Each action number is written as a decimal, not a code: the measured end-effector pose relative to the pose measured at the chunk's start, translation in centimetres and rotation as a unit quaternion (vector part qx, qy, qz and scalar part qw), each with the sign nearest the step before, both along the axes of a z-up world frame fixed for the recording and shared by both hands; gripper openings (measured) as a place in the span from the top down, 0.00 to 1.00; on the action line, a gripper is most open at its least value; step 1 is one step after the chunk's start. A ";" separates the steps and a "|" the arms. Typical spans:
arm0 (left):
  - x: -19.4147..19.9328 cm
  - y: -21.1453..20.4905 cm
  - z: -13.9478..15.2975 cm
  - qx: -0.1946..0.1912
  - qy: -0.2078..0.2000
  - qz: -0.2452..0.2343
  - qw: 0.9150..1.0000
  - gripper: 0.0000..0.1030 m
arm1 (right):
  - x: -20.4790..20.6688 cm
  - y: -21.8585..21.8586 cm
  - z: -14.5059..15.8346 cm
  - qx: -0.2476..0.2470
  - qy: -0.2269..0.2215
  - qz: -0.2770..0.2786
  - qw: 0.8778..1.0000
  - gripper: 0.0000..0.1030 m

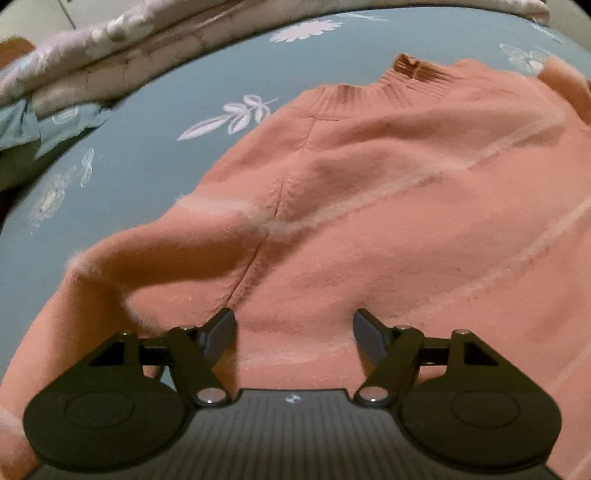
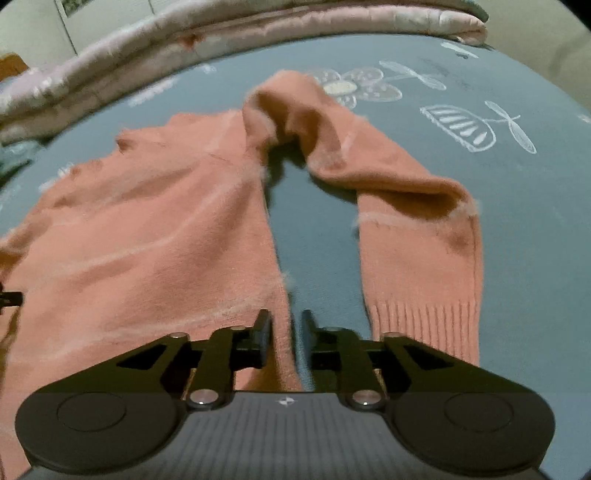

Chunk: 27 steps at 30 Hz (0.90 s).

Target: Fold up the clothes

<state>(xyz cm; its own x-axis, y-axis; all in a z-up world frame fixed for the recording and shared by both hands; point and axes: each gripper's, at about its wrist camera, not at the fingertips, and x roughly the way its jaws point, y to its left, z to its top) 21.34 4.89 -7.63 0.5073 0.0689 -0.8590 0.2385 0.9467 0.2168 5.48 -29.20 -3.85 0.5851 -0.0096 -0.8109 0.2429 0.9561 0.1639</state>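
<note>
Lying flat on the blue flowered bedsheet (image 2: 461,229), the salmon-pink sweater (image 1: 388,229) is the landmark for everything you see. Its ribbed collar (image 1: 373,88) points away from you, toward the quilted pink blanket (image 2: 258,26) bunched along the bed's far edge. Your left claw (image 1: 293,332) hovers over the sweater's lower body, just beside the seam where the near sleeve joins; its fingers stand spread wide, with knit below them but nothing pinched. Your right claw (image 2: 286,338) sits at the sweater's side hem, fingers narrowly apart; the hem edge lies in the gap, and you cannot tell whether the pads press on it. Beyond that claw, the sweater's other sleeve (image 2: 406,206) arches out from the shoulder and bends back toward you, its ribbed cuff (image 2: 424,325) resting on the sheet just beside the claw.
</note>
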 end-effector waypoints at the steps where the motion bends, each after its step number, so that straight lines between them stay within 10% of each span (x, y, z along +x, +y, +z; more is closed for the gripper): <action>1: 0.2 0.3 0.0 -0.007 0.004 0.003 1.000 0.29 | -0.6 -0.6 0.4 0.009 -0.005 -0.001 1.000 0.64; 17: -0.2 0.2 0.2 -0.008 -0.003 -0.005 1.000 0.29 | -10.6 -0.6 -0.9 0.105 0.071 0.004 0.992 0.54; 20: -0.3 0.1 0.2 -0.007 -0.004 -0.006 1.000 0.29 | -10.4 0.7 -0.7 0.083 0.085 0.024 0.993 0.82; 27: -0.6 0.2 0.1 -0.009 -0.009 -0.009 1.000 0.29 | -10.7 0.3 0.3 0.063 0.112 0.002 0.992 0.87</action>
<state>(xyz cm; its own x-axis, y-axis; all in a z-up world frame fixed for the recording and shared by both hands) 20.74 5.05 -7.55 0.5236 0.0441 -0.8508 0.2519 0.9460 0.2041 -5.18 -28.92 -3.57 0.3908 0.1013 -0.9149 0.2825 0.9328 0.2239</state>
